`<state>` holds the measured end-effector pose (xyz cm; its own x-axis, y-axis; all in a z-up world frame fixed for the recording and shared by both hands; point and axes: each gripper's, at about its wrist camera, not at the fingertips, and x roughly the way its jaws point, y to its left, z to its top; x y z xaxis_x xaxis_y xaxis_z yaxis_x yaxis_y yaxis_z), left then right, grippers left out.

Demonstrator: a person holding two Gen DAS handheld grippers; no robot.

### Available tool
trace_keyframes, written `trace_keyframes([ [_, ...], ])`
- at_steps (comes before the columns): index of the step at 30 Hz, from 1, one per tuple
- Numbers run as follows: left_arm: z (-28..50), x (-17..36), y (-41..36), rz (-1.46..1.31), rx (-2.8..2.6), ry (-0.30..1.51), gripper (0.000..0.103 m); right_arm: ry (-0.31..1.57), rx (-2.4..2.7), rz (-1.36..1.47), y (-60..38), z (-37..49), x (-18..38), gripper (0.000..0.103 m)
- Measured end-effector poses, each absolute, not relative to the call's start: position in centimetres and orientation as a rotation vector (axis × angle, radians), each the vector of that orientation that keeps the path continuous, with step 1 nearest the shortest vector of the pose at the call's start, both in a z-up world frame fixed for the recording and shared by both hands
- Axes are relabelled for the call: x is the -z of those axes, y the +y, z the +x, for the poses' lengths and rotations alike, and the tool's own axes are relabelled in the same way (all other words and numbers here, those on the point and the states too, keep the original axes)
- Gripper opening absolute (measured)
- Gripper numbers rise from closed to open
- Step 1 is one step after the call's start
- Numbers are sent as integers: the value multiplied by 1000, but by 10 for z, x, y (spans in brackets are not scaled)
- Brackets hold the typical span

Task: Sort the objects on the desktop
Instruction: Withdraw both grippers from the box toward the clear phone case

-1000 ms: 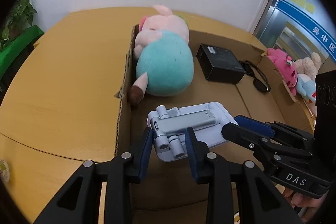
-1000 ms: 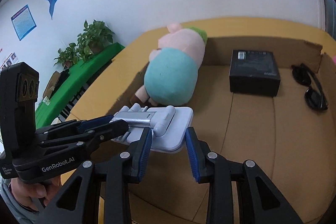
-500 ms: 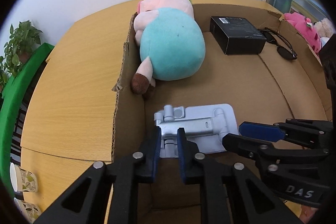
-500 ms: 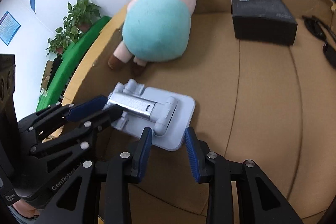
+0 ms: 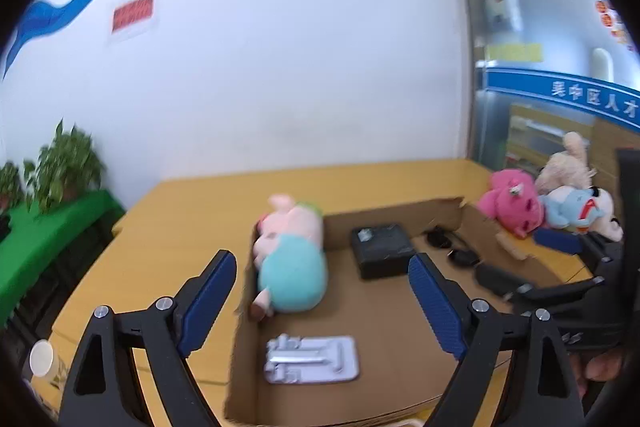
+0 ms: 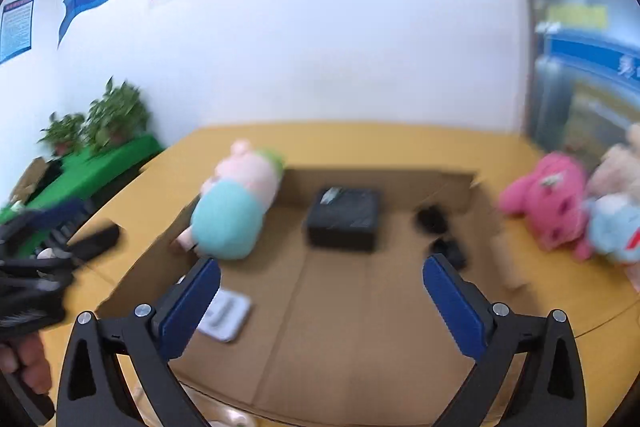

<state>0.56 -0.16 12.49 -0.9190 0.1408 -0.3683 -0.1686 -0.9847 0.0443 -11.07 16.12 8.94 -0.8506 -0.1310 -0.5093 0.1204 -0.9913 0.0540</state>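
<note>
1. The left gripper and right gripper are being opened wide; nothing is being held.
2. The phone stand is lying flat in the cardboard box.
3. The grippers should be lifted straight, away from the toys.

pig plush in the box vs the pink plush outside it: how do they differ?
Place: the pig plush lies inside the cardboard box, against its left wall; the pink plush lies on the table beyond the box's right wall.
Colour: the pig plush is pale pink with a teal body; the pink plush is hot pink all over.
Neighbours: the pink plush leans against other soft toys; the pig plush touches none.
Both are soft toys, and neither is gripped.
</note>
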Motion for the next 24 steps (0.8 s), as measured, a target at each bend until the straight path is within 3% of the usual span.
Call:
trace_keyframes([
  [9,6,-115,31,-618,-2865,26,88,6,2935,863,187,-81,-92,103],
  [24,5,-106,29,-679,-2861,31,88,-13,2926,897,184,-84,-84,103],
])
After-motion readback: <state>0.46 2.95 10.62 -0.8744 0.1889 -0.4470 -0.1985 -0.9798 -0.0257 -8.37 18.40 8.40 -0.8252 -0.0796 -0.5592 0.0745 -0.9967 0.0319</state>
